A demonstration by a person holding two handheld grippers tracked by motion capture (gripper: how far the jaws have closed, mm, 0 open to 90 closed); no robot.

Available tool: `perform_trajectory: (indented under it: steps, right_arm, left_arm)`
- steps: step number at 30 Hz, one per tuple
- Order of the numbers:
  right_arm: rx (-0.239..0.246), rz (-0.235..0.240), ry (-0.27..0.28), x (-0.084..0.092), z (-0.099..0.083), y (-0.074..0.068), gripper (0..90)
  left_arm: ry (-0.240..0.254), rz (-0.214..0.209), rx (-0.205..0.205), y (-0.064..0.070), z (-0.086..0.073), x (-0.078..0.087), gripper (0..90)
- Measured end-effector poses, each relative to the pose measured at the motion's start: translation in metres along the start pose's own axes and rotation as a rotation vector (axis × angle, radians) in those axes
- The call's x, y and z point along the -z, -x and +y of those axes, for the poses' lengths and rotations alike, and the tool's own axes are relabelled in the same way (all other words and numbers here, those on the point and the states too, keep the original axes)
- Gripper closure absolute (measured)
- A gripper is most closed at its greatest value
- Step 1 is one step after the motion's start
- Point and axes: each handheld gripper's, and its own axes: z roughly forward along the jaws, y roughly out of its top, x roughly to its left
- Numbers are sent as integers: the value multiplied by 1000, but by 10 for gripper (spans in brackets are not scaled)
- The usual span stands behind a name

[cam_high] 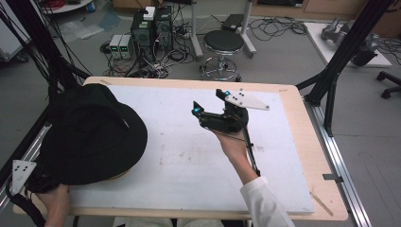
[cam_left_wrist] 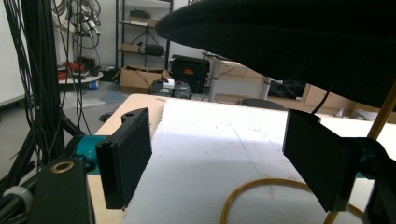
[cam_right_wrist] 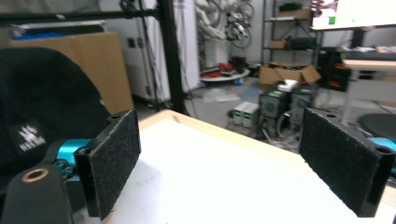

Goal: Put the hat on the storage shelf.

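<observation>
Both grippers gape empty: the left gripper (cam_high: 35, 182) sits under the floppy black fabric hat's (cam_high: 90, 135) brim, the right gripper (cam_high: 208, 106) hovers mid-table. A careless lift could tip the hat off its yellow hoop stand (cam_left_wrist: 261, 186).

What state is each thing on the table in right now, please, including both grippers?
Black hat: crown up at the table's left, brim overhanging the edge, raised on a yellowish stand.
Left gripper: jaws open, empty, under the hat's brim.
Right gripper: jaws open, empty, held above the white mat.

Black hat (cam_high: 90, 135) left; board (cam_high: 189, 161) centre open
</observation>
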Motion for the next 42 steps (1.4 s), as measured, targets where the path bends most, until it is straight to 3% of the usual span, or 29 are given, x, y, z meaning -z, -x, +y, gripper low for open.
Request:
perform_trajectory:
  steps: [5,16,20,22,24,27,37,42]
  right_arm:
    - [-14,-51,-14,18,-7,14,124]
    - [-62,-180,9,50,-32,40,124]
    - [-91,-228,-16,58,-41,46,124]
    - [-88,-240,-27,61,-42,48,125]
    - [-79,-245,9,66,-45,47,125]
    - [-83,-261,7,70,-53,49,125]
    - [-140,-333,-72,83,-85,60,125]
    - [-140,-359,-79,88,-98,63,124]
  left_arm:
    - [-3,-1,0,0,-1,0,239]
    - [3,2,3,1,0,1,239]
    - [4,5,2,1,0,2,239]
    - [3,3,3,1,0,2,240]
    - [4,3,2,1,0,2,239]
    - [4,2,4,1,0,2,239]
    - [4,3,5,1,0,2,239]
    - [2,-3,5,2,0,2,240]
